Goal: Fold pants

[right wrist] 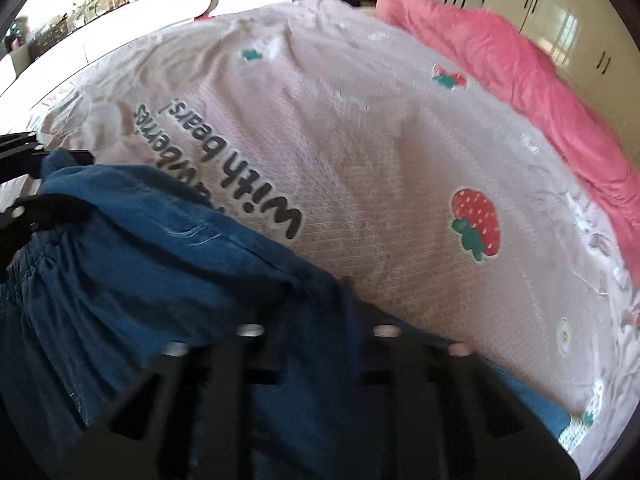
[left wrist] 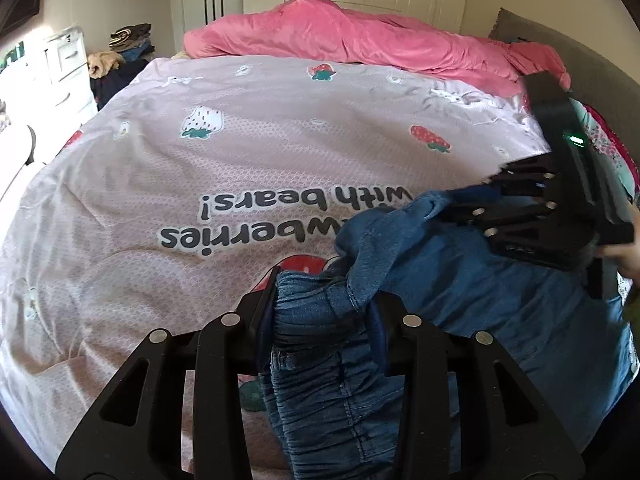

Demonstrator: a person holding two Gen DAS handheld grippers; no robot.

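Blue denim pants (left wrist: 460,272) with a gathered elastic waistband lie bunched at the near right of the bed. My left gripper (left wrist: 322,304) is shut on the waistband, and the fabric fills the gap between its fingers. To the right and farther off, my right gripper (left wrist: 472,200) pinches another part of the pants' top edge. In the blurred right wrist view, the right gripper (right wrist: 320,312) is closed on the blue cloth of the pants (right wrist: 140,260). The left gripper (right wrist: 76,180) shows at the left edge, also on the fabric.
A pale pink bedcover (left wrist: 200,168) with strawberries and printed words spreads over the bed. A crumpled pink blanket (left wrist: 360,40) lies along its far side. White drawers (left wrist: 68,64) and a clothes pile (left wrist: 128,40) stand left, a grey headboard (left wrist: 580,52) right.
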